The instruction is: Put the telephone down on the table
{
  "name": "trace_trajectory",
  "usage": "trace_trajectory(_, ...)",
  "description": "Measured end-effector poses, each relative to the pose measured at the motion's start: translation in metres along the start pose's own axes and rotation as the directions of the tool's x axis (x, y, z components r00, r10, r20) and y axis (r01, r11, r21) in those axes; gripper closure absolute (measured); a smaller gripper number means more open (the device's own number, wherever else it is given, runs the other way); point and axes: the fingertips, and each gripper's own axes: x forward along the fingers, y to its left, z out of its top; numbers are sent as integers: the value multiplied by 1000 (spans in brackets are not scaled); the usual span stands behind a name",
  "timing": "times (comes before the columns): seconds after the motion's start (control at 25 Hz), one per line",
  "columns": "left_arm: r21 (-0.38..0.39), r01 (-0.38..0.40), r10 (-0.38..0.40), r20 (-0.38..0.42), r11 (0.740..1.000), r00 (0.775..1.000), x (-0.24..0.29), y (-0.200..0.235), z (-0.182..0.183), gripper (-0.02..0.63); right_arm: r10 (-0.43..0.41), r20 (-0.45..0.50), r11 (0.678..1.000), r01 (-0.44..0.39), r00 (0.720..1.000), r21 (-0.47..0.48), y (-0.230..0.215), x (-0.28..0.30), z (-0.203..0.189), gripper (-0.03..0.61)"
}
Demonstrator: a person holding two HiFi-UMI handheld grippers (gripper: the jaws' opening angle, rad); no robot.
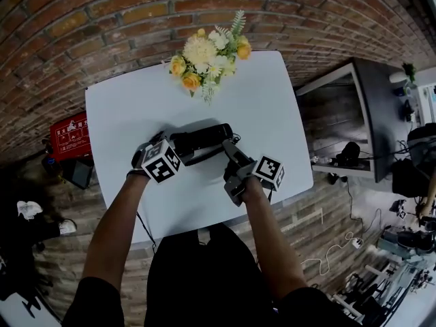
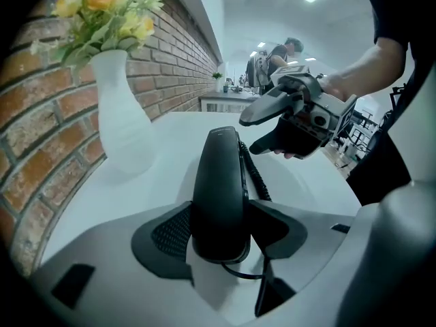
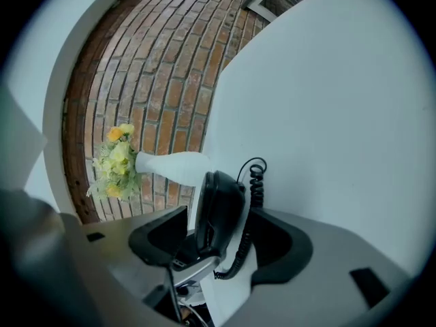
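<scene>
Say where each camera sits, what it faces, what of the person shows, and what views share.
Head view: on the head, steeply down onto the table; both forearms, left gripper, right gripper.
Left gripper view: along its jaws, shut on the telephone; the right forearm shows.
Right gripper view: along its open jaws toward the brick wall; no arm shows.
Shared: all show telephone and flowers.

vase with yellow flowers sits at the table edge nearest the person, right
Wrong edge. The vase with yellow flowers sits at the table edge farthest from the person, by the brick wall, as the head view shows.
</scene>
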Motion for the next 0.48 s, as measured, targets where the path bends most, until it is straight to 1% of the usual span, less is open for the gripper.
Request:
trace_trajectory(0.04,11,-13,13,-7,1000,1000,0,0,0,351,11,-10,1000,-11,1000,-10,2,-5,-3,301)
trace_trajectory(0.12,34,-34,35,-22,999,999,1,-1,-1,351,59,-27,998,-59,998,-32,7,-19,-10,301)
trace_trajectory(0.28,81,-89,94,-50,993,994,4,-2,-4,350,133,-55,983,-139,990,-121,19,-55,-20,354)
trace_trajectory(0.36,106,-122,129,-63,987,990,5,-2,-5,350,162,-49,975,-168,985,-144,23,-78,-21,359)
trace_trajectory(0.48,138,-162,173,-78,977,982,6,-2,-7,350,182,-27,969,-184,983,-167,22,-113,-18,359)
